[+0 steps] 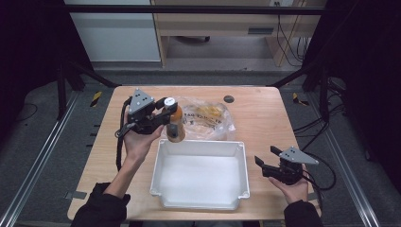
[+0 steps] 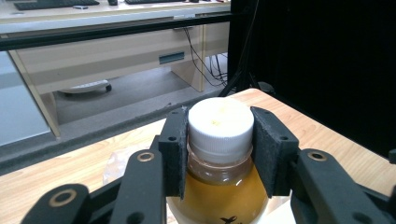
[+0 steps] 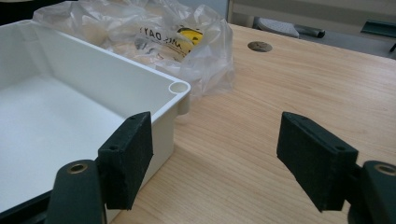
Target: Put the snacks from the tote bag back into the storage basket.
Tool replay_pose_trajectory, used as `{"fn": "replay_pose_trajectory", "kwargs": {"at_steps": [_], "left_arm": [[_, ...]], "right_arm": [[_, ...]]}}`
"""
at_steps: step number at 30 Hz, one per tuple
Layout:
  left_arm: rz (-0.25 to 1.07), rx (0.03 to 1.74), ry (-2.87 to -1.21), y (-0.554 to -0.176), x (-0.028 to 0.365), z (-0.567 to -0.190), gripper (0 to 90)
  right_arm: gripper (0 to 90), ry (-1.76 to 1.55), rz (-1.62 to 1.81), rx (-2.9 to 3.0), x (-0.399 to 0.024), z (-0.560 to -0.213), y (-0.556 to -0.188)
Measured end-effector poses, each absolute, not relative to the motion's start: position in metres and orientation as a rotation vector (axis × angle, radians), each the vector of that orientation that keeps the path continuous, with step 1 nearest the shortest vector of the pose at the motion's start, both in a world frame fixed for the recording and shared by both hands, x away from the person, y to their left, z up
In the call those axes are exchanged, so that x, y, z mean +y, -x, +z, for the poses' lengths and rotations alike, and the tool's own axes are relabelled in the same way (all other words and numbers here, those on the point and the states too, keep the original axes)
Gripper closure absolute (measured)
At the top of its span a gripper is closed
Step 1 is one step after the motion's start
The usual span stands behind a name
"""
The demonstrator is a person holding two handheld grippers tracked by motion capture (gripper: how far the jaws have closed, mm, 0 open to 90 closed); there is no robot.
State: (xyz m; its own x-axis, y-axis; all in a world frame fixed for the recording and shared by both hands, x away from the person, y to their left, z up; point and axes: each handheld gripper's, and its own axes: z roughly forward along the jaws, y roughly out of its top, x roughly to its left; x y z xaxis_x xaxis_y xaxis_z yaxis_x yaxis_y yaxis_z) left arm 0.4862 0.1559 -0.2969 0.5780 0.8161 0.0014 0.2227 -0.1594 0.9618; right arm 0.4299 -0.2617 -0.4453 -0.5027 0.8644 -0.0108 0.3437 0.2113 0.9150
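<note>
Bottle [image 1: 174,124], gripped at its cap by my left gripper [image 1: 163,117], hangs just behind the bin's [image 1: 198,147] far-left rim. Right gripper [image 1: 267,161], jaws wide, waits beside the bin. Risk: cap-only hold lets the bottle swing and clip the rim.

plastic bag [image 3: 154,32], black print, perhaps "DAY", partly creased

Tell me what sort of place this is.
Probably a lab or office workroom set up for recording. A wooden table stands inside a black frame, loose cables hang under a desk behind, and hazard tape marks the floor.
</note>
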Motion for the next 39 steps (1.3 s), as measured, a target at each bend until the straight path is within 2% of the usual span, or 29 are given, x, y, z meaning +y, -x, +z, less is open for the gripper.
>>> {"fn": "replay_pose_trajectory", "kwargs": {"at_steps": [22, 39], "left_arm": [[0.644, 0.836, -1.721, -0.447, 0.172, -0.326, 59.2], [0.618, 0.839, -1.789, -0.433, 0.173, -0.360, 59.2]], "right_arm": [[27.0, -1.117, 1.262, 1.953, -0.262, -0.446, -0.430], [27.3, -1.119, 1.260, 1.951, -0.263, -0.446, -0.429]]}}
